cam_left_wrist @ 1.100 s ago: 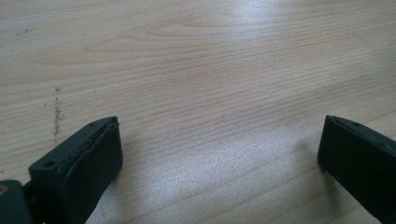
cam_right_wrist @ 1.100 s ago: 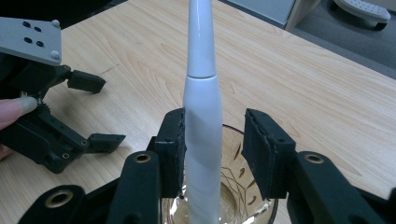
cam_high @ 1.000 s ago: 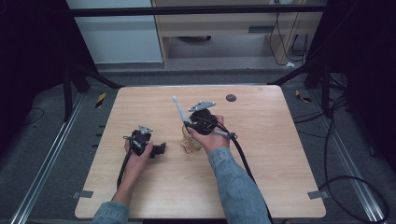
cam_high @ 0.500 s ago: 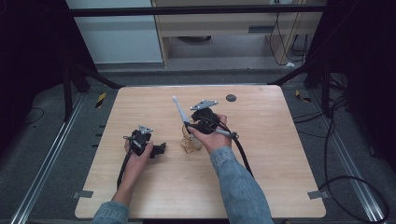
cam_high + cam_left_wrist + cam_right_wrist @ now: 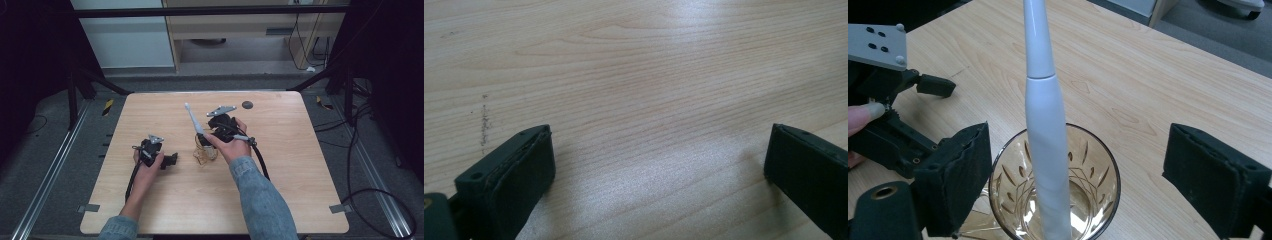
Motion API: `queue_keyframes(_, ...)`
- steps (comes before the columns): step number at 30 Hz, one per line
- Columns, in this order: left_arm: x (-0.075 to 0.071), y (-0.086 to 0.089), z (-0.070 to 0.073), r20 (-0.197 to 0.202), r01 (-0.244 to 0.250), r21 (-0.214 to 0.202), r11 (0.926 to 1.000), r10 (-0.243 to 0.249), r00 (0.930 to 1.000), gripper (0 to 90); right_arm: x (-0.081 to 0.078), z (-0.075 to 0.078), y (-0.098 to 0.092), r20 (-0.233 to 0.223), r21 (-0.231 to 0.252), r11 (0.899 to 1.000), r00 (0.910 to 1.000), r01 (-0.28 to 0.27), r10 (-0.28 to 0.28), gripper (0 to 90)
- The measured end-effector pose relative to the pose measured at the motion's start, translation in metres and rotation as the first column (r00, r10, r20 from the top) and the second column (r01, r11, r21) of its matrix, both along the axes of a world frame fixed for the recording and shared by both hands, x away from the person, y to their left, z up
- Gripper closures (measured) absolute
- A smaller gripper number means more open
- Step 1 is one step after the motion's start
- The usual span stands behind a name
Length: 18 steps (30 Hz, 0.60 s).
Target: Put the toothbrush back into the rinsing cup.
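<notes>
White toothbrush standing in a cut-glass tumbler, right gripper's jaws spread around it

The smooth, tapered white plastic toothbrush [image 5: 1045, 125] leans inside the amber, leaf-patterned glass [image 5: 1013, 195] on the pale wood-grain table [image 5: 300, 175]; the right gripper [image 5: 1075, 175] has just been opening, its matte black pads clear of the handle between them; the left gripper [image 5: 659, 165] rests wide open over bare wood.

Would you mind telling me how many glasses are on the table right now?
1. The amber cut glass stands near the table's middle, between the right gripper's open jaws, with a white toothbrush standing in it.
</notes>
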<state>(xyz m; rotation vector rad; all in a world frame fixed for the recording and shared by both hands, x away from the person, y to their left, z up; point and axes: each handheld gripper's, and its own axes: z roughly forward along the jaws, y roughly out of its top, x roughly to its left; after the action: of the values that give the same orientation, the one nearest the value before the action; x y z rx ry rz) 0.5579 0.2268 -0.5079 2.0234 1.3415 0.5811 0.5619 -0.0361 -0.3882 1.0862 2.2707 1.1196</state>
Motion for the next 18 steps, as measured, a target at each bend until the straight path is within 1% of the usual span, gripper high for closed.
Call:
queue_keyframes(2, 0.0, 0.0, 0.0, 0.0, 0.0, 0.0, 1.0, 0.0, 1.0, 0.0, 0.0005, 0.0005, -0.0006, -0.004, 0.004, 1.0, 1.0, 0.008, -0.008, 10.4)
queue_keyframes(11, 0.0002, 0.0002, 0.0001, 0.0, 0.001, 0.002, 1.0, -0.001, 1.0, 0.0, 0.0013, 0.0064, -0.0044, 0.031, 0.022, 0.999, 0.9983, 0.049, -0.05, 9.9)
queue_keyframes(14, 0.0001, 0.0002, 0.0001, 0.001, 0.001, 0.002, 1.0, -0.001, 1.0, 0.0, 0.0015, 0.0079, -0.0066, 0.032, 0.019, 0.998, 0.9976, 0.06, -0.061, 9.8)
queue_keyframes(18, 0.0002, 0.0002, 0.0001, 0.0, 0.002, 0.002, 1.0, -0.002, 1.0, 0.0, 0.0005, 0.009, -0.0078, 0.031, 0.006, 0.998, 0.9977, 0.06, -0.061, 9.6)
